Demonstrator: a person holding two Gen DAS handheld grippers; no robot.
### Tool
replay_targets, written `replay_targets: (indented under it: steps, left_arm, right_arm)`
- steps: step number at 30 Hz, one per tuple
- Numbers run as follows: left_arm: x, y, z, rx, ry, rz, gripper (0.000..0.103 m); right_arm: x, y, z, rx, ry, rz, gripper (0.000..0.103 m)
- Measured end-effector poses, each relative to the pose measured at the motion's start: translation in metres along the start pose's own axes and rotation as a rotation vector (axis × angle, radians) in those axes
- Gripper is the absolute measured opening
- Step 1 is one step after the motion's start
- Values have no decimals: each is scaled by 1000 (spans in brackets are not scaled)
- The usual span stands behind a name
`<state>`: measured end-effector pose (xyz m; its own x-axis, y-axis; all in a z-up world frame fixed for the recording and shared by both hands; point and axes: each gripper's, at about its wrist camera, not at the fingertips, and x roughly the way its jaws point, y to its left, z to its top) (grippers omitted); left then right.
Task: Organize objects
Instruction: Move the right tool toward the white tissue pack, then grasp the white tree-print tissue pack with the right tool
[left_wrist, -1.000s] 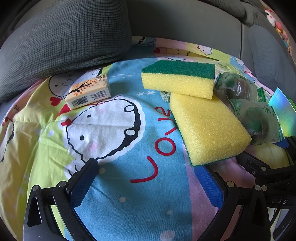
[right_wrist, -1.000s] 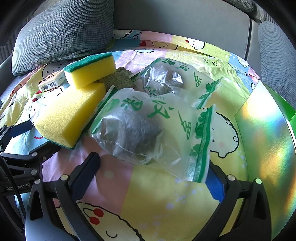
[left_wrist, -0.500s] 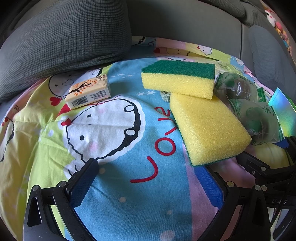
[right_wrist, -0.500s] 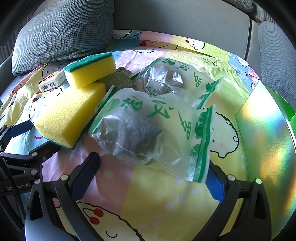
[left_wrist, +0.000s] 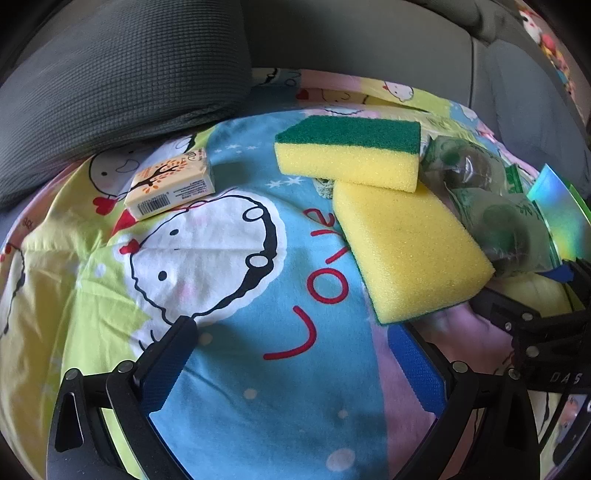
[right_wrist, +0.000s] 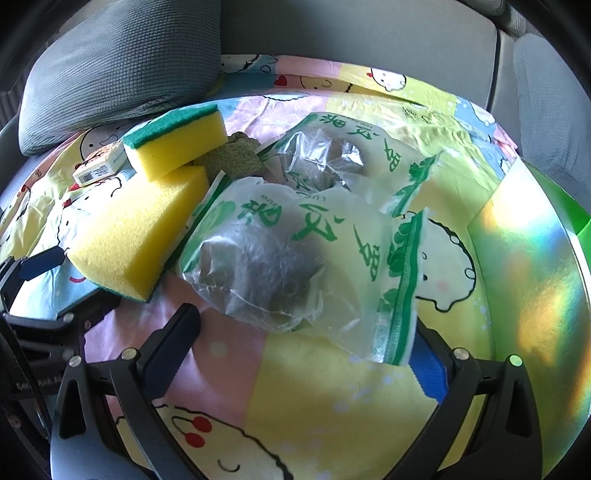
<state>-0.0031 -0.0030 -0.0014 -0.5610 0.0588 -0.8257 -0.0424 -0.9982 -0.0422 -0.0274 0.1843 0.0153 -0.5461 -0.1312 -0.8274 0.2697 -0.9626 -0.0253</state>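
I hold both tools low over the cartoon blanket (left_wrist: 229, 258), jaws apart and empty, lined up before picking. My left tool (left_wrist: 295, 354) faces the two sponges (left_wrist: 406, 243) at centre right, one leaning on the other; the small box (left_wrist: 171, 188) sits upper left. My right tool (right_wrist: 306, 343) nearly touches the nearer plastic bag (right_wrist: 295, 258) at frame centre. The bags' grey contents are hard to identify, and the shiny container (right_wrist: 532, 280) is cut off at right.

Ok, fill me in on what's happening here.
Nothing is being held yet. Both hand-held grippers hover open over a cartoon bedsheet: the left hand-held gripper faces two yellow sponges, one leaning on the other, and the right hand-held gripper faces the nearer plastic bag.
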Motion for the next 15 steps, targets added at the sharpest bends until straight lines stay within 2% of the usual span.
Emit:
replay_targets:
  steps: [4, 6, 8, 15]
  left_arm:
    - [-13, 14, 9, -44, -17, 30, 103]
    - [-26, 20, 15, -60, -54, 4, 103]
    - [-41, 28, 25, -80, -88, -22, 103]
    - [-52, 62, 50, -155, -78, -85, 103]
  right_arm:
    - [-12, 2, 4, 2, 2, 19, 99]
    - [-22, 3, 7, -8, -28, -19, 99]
    - [-37, 3, 10, -14, -68, -16, 99]
    - [-84, 2, 21, -44, -187, -87, 99]
